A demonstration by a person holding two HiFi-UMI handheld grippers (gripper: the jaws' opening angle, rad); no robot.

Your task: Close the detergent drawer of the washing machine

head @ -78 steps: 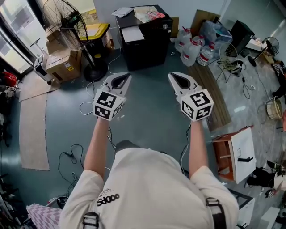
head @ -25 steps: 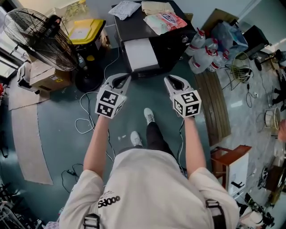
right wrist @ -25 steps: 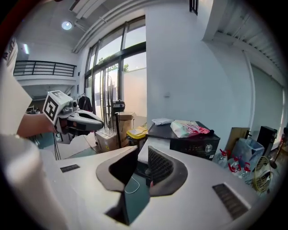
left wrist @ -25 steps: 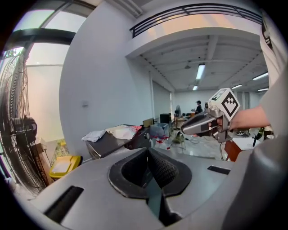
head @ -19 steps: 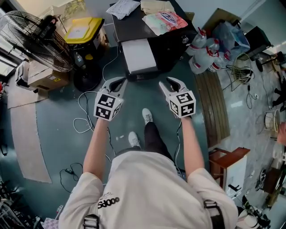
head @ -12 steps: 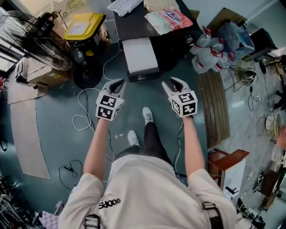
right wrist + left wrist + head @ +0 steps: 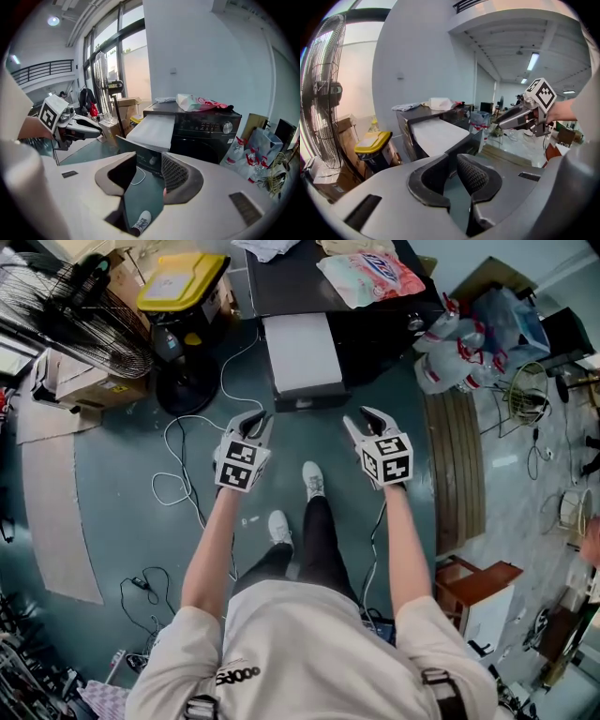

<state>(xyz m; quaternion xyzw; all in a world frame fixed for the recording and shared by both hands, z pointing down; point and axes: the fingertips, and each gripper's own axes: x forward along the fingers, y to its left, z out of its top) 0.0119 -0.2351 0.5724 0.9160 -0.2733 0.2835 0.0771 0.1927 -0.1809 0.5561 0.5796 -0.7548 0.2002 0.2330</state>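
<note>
The black washing machine (image 7: 375, 320) stands at the top of the head view, its detergent drawer (image 7: 300, 352) pulled far out, white on top. My left gripper (image 7: 255, 418) and right gripper (image 7: 361, 416) hang side by side just short of the drawer's front, apart from it. The left gripper view shows the left gripper (image 7: 452, 161) with a narrow gap between its pads and the drawer (image 7: 438, 136) beyond. In its own view the right gripper (image 7: 149, 161) points at the drawer front (image 7: 145, 161); its jaws have just been opening and nothing is between them.
A floor fan (image 7: 66, 296) and a yellow-lidded bin (image 7: 178, 282) stand left of the machine. Water bottles (image 7: 459, 352) and a wooden board (image 7: 459, 465) lie to its right. A white cable (image 7: 183, 474) loops on the floor. The person's shoes (image 7: 314, 479) are below the grippers.
Both grippers have sunk and come nearer the drawer's front, with the person stepping toward the machine. The right gripper's jaws stand wider than a second ago.
</note>
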